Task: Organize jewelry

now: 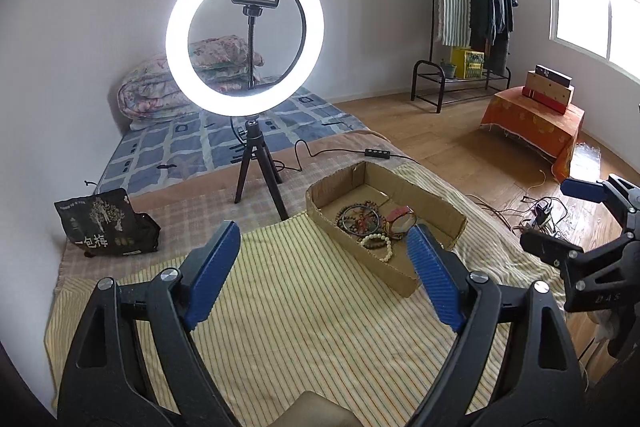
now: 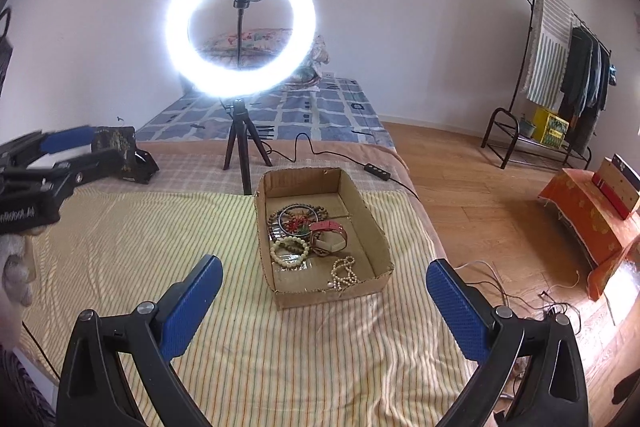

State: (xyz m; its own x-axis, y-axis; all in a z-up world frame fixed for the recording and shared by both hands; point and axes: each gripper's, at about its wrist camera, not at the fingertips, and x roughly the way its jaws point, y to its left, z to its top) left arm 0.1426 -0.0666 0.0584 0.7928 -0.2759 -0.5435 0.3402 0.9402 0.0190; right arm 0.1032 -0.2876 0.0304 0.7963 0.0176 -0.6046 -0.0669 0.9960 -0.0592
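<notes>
A shallow cardboard box lies on the striped yellow blanket. It holds dark bead bracelets, a cream bead bracelet, a red strap watch and a pearl strand. My left gripper is open and empty above the blanket, left of the box. My right gripper is open and empty, just short of the box's near end. Each gripper shows at the edge of the other's view.
A lit ring light on a small tripod stands behind the box, its cable and switch trailing right. A black snack bag lies at the left. Folded quilts, a clothes rack and an orange-draped table stand beyond.
</notes>
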